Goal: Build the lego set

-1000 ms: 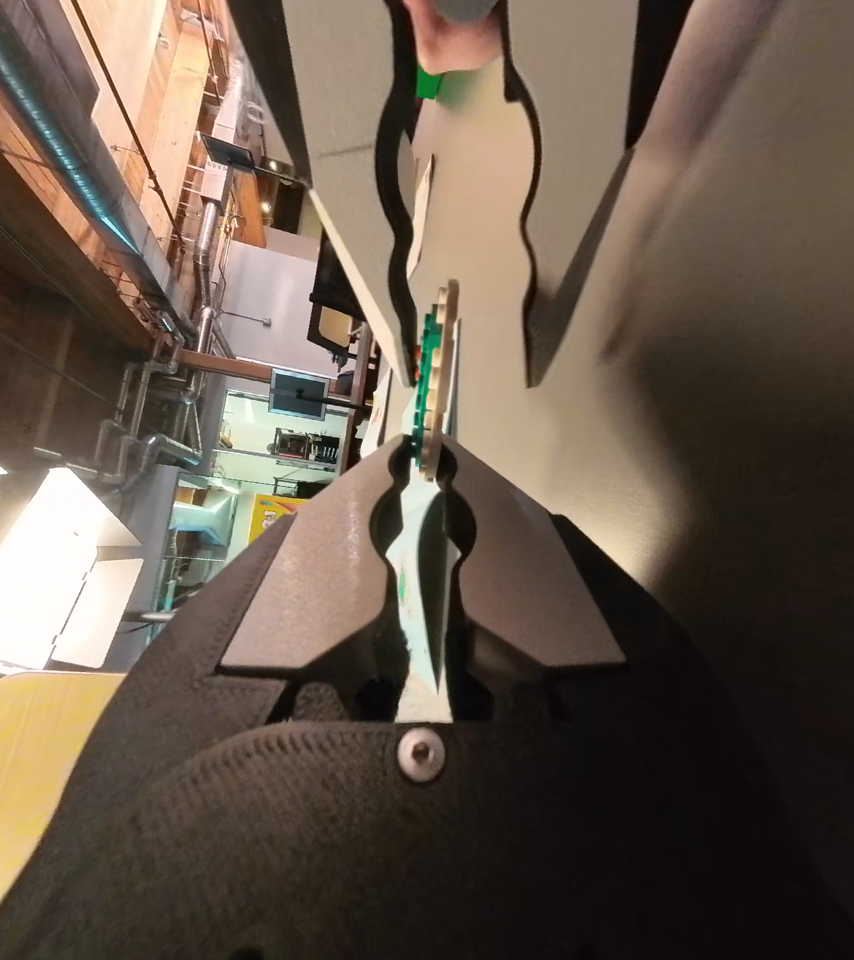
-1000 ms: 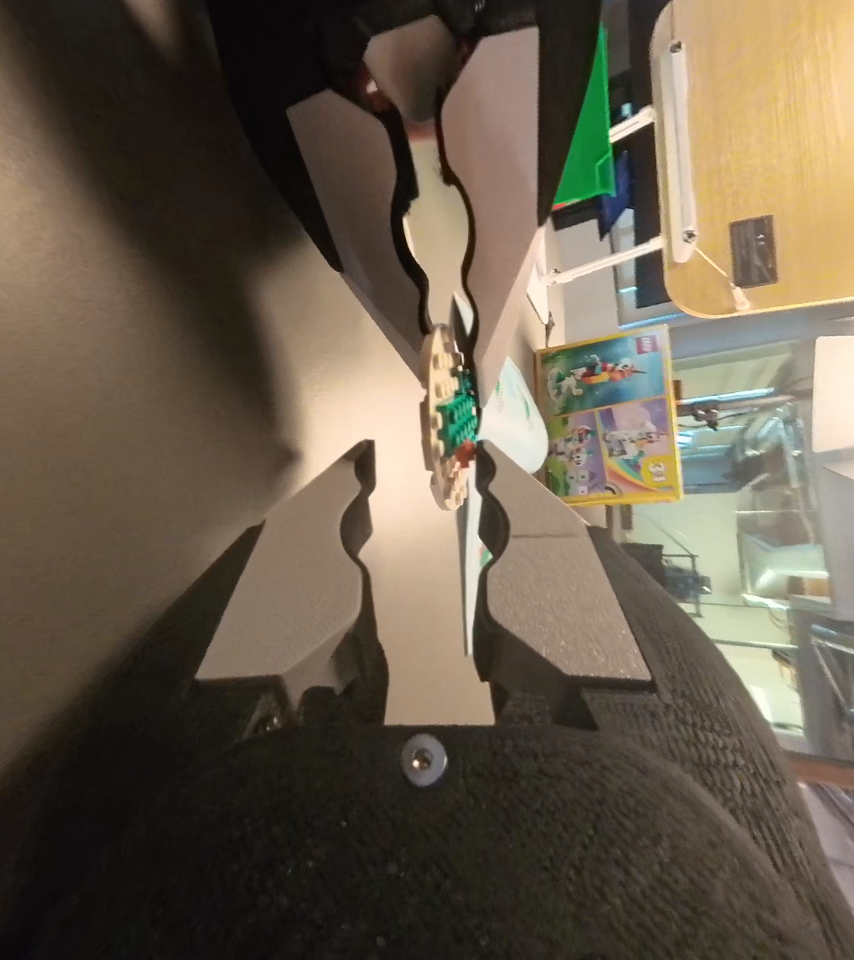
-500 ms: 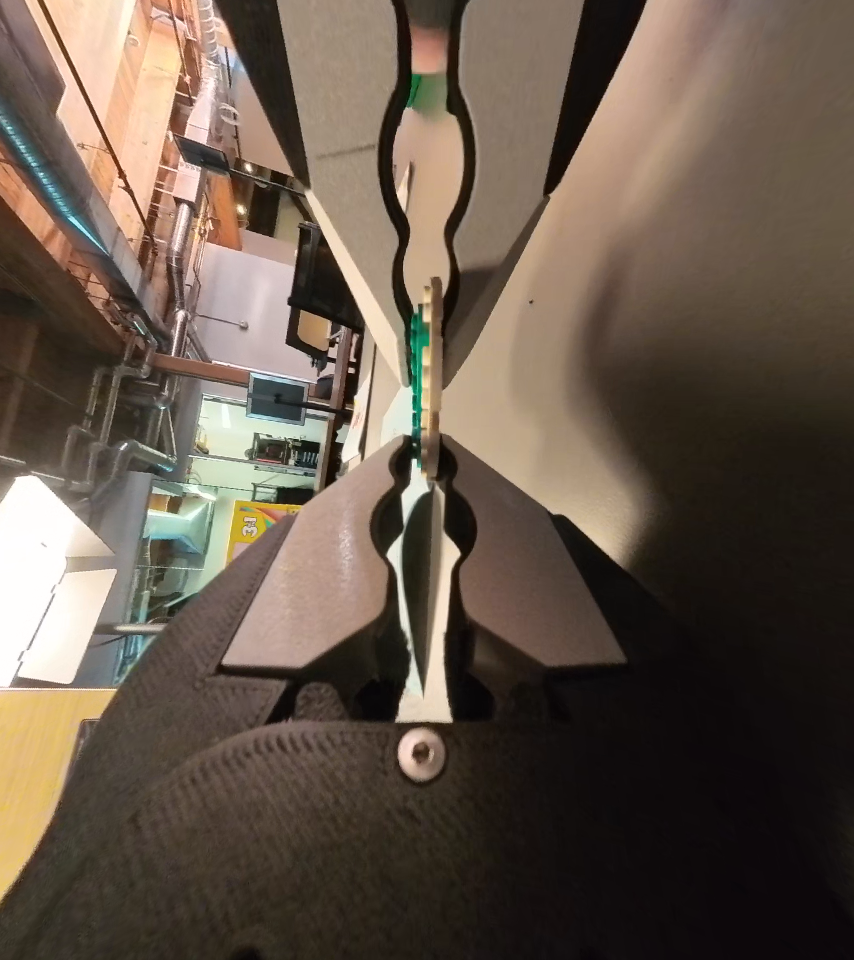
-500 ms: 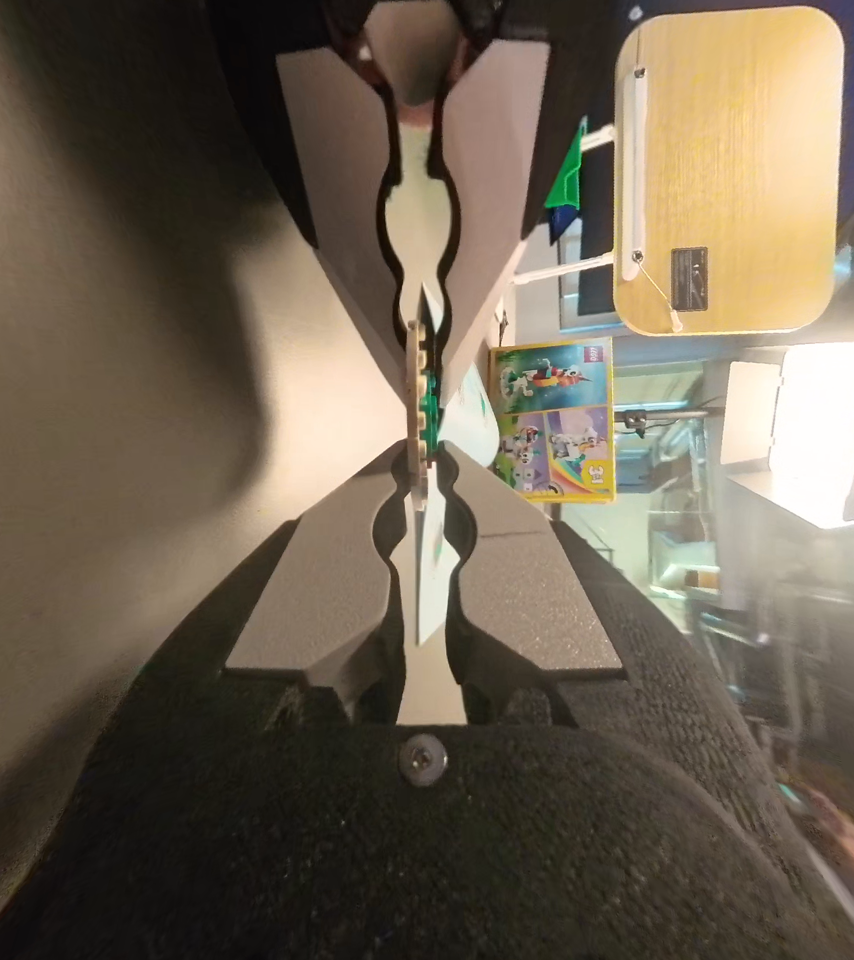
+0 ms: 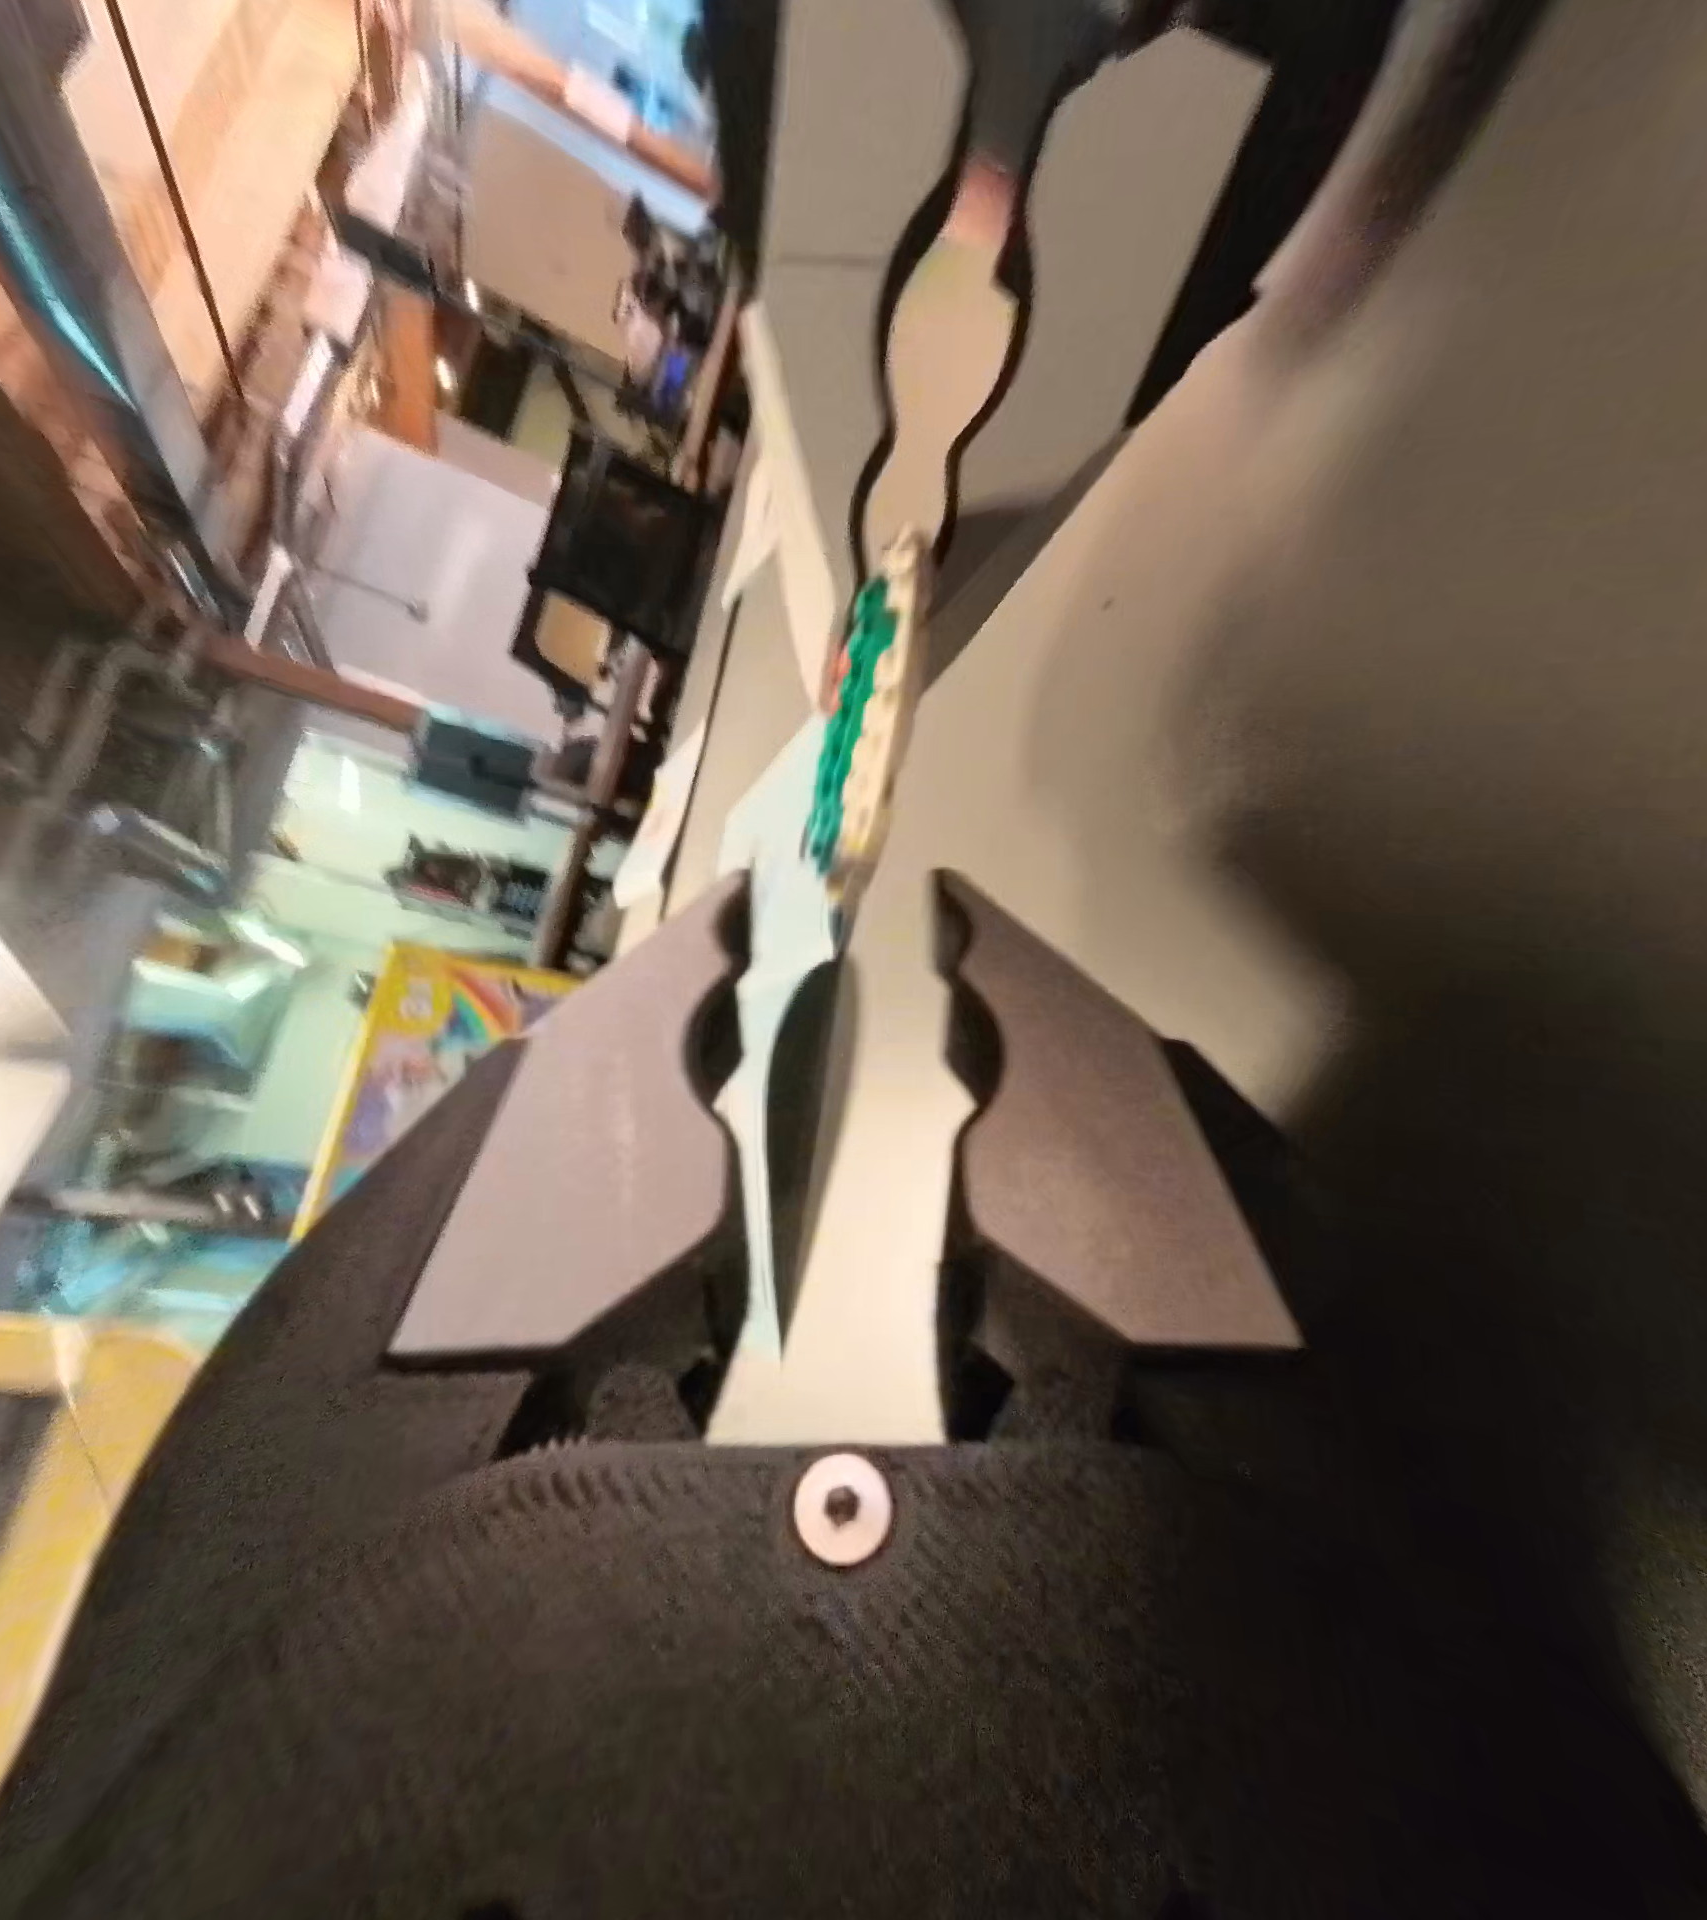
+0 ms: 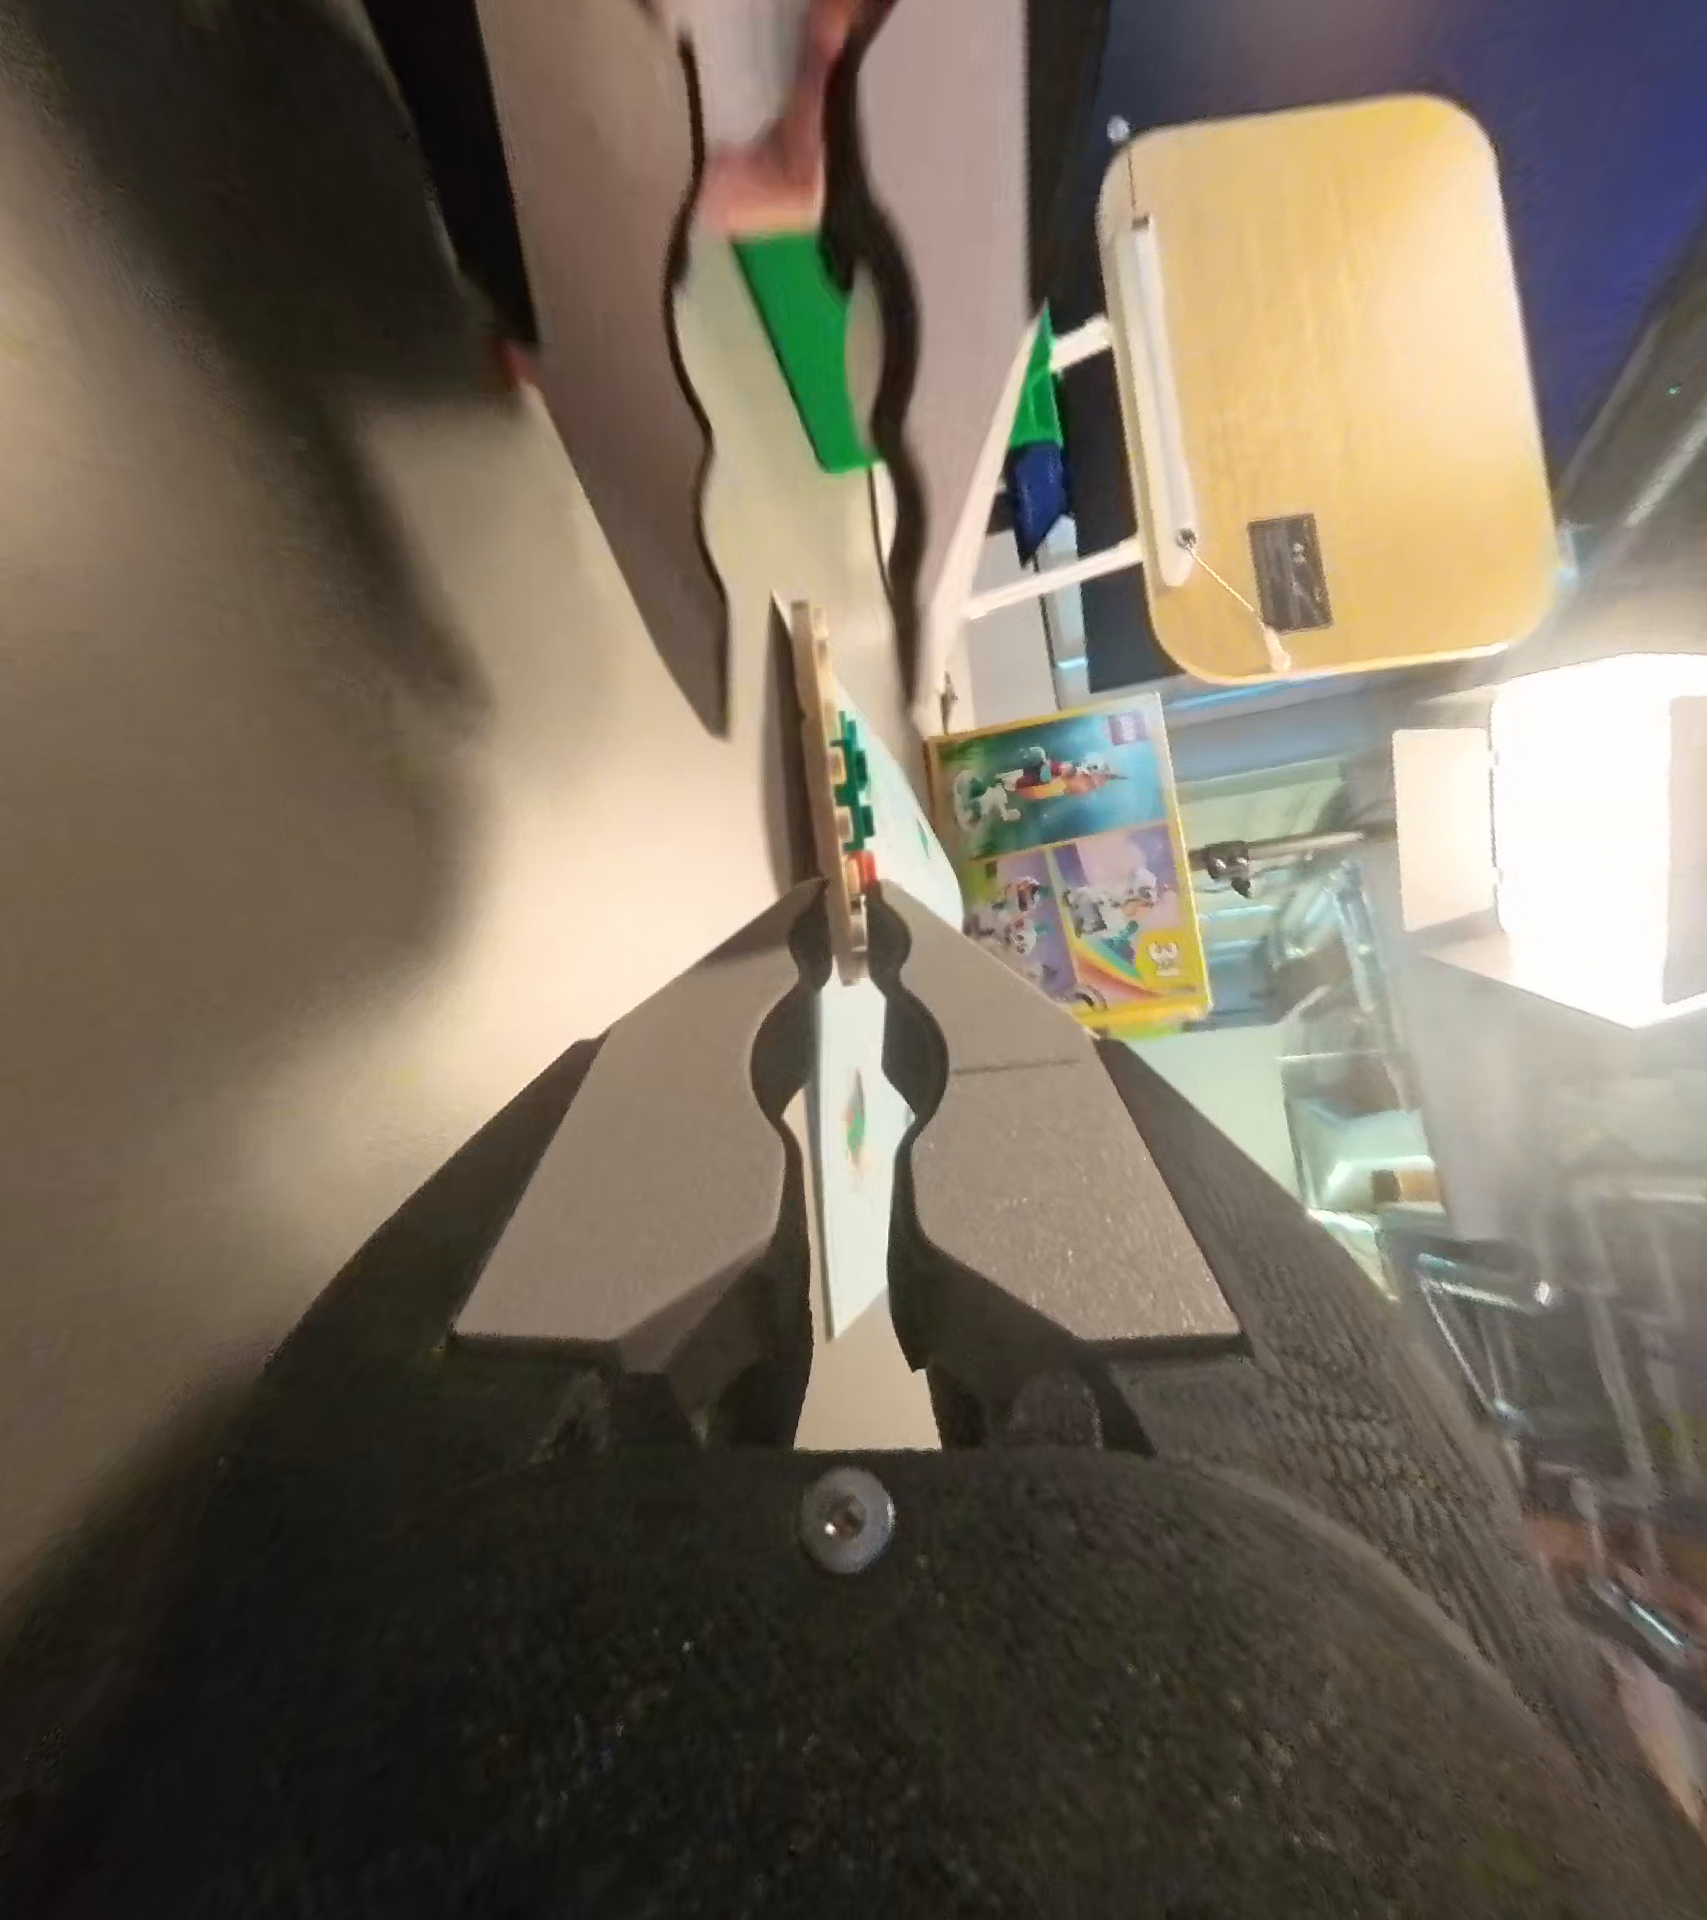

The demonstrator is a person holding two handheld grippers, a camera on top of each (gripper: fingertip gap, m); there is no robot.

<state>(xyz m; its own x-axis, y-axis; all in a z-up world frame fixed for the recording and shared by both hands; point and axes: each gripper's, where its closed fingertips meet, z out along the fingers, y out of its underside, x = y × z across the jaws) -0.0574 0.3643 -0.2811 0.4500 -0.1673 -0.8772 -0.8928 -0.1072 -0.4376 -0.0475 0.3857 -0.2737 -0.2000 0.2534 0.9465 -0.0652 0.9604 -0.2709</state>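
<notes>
One tan round plate [image 6: 833, 821], green-studded, edge-on.

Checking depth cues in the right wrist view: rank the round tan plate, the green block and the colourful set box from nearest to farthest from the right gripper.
1. Round tan plate: pinched at its edge in the right gripper jaws.
2. Colourful set box: standing to the right, beyond the plate.
3. Green block: farthest, up the table behind the left gripper.
</notes>
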